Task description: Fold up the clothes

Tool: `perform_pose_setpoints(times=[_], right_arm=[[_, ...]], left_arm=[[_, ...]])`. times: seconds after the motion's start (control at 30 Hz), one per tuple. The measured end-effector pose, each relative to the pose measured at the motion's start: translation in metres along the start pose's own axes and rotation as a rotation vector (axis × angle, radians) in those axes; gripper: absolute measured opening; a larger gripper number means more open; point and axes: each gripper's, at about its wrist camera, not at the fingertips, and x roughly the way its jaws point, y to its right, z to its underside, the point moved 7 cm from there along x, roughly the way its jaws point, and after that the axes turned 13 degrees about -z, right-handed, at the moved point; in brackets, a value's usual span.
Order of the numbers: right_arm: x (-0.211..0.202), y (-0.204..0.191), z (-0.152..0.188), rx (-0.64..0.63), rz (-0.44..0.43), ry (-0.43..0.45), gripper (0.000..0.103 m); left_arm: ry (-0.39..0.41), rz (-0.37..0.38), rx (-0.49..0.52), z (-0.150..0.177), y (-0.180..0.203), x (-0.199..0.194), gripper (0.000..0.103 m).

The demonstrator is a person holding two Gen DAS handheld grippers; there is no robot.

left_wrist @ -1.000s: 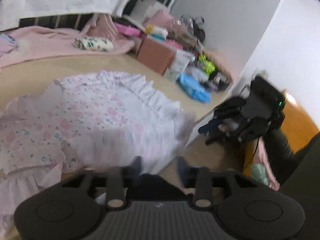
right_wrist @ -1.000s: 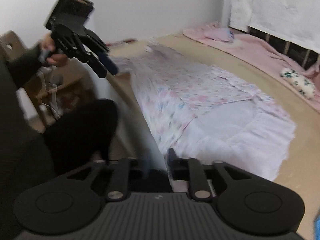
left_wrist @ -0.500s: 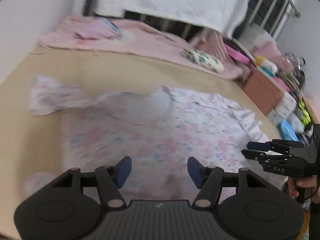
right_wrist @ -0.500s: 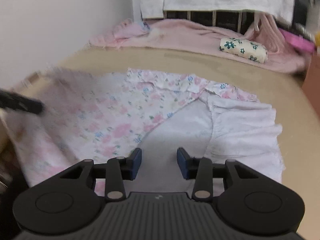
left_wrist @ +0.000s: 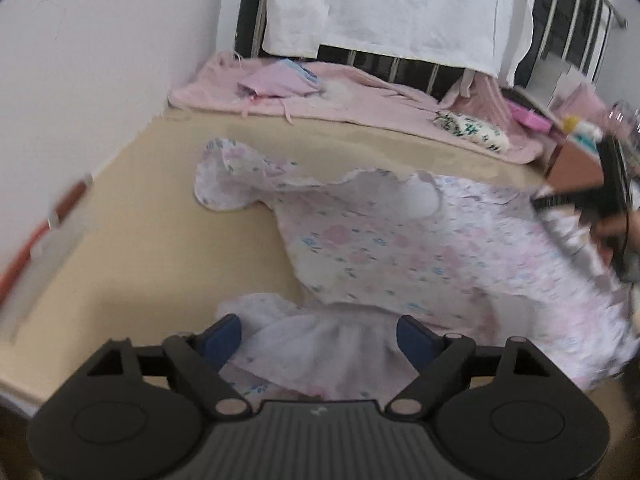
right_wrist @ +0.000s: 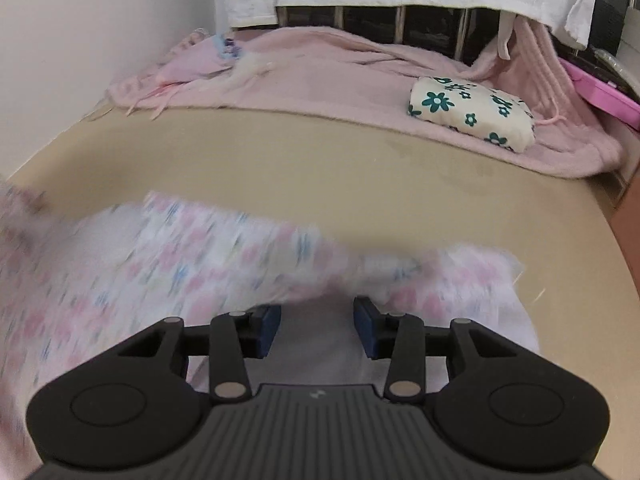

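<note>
A pink floral garment [left_wrist: 400, 252] with white ruffled edges lies spread on the beige bed surface [left_wrist: 140, 240]. My left gripper [left_wrist: 320, 340] is open wide, low over the garment's near ruffled sleeve, which lies between the blue pads. My right gripper [right_wrist: 318, 330] is open, just above the garment [right_wrist: 160, 264], whose cloth is blurred in front of the fingers. The right gripper also shows at the right edge of the left wrist view [left_wrist: 600, 200], over the garment's far side.
A pink blanket [right_wrist: 340, 76] runs along the back of the bed, with a folded floral cloth [right_wrist: 472, 108] and a small pink garment [left_wrist: 276, 80] on it. A white sheet [left_wrist: 400, 4] hangs on the dark bed rail. A white wall [left_wrist: 80, 60] is on the left.
Both grippers have swung round and come down low over the garment. The left jaws have opened wider. The garment has shifted and its sleeve now lies between the left fingers.
</note>
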Motion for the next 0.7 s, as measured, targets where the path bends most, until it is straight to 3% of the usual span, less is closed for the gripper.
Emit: perform_pose_setpoints(times=[0.13,0.2,0.33,0.4,0.43,0.47,0.57,0.63,0.7], right_arm=[[0.025,0.014,-0.031,0.022,0.019,-0.024,0.039],[0.037,0.021,-0.048,0.029,0.031,-0.040,0.038],[0.056,0.032,-0.078,0.042,0.058,-0.079,0.027],[0.023,0.011,-0.076,0.002,0.014,-0.054,0.027],[0.003,-0.001,-0.073,-0.025,-0.020,-0.029,0.030],[-0.017,-0.015,-0.063,-0.046,-0.063,-0.014,0.032],[-0.063,-0.057,-0.005,-0.095,-0.166,0.004,0.034],[-0.080,-0.079,0.039,-0.111,-0.185,-0.013,0.034],[-0.093,-0.091,0.074,-0.093,-0.199,-0.010,0.034]], left_arm=[[0.046,-0.057,0.062,-0.017,0.002,0.025,0.068],[0.053,-0.060,0.062,-0.033,-0.001,0.045,0.068],[0.073,-0.035,-0.028,-0.062,-0.007,0.045,0.051],[0.122,0.059,-0.067,-0.067,-0.002,0.024,0.062],[0.136,0.144,-0.085,-0.064,0.005,0.010,0.077],[0.118,0.210,-0.099,-0.060,0.013,0.005,0.082],[0.031,0.372,-0.112,-0.046,0.048,0.005,0.081],[-0.005,0.394,-0.077,-0.042,0.077,0.017,0.078],[-0.035,0.374,-0.037,-0.039,0.097,0.027,0.065]])
